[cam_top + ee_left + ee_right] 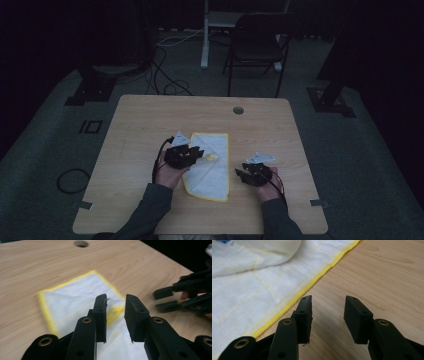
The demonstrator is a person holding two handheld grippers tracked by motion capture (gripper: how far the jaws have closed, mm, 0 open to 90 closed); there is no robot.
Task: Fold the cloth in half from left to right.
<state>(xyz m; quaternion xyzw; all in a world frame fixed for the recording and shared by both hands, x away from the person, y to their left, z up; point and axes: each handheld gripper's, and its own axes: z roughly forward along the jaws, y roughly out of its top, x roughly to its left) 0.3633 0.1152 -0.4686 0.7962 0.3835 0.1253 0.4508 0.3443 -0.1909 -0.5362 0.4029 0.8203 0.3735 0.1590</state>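
Note:
A white cloth (212, 167) with a yellow hem lies folded on the wooden table (145, 120), near its front middle. My left gripper (199, 153) hovers over the cloth's left part, jaws open with nothing between them. In the left gripper view its jaws (115, 298) stand apart above the cloth (72, 297), over a small yellow loop. My right gripper (240, 175) rests just right of the cloth, open and empty. In the right gripper view it (328, 300) is over bare wood beside the yellow hem of the cloth (249, 285). The right gripper (160, 300) also appears in the left gripper view.
A round cable hole (238, 110) sits near the table's far edge. Behind the table stand a dark folding chair (255, 45) and a white post (205, 35). Cables (70, 180) lie on the floor at left.

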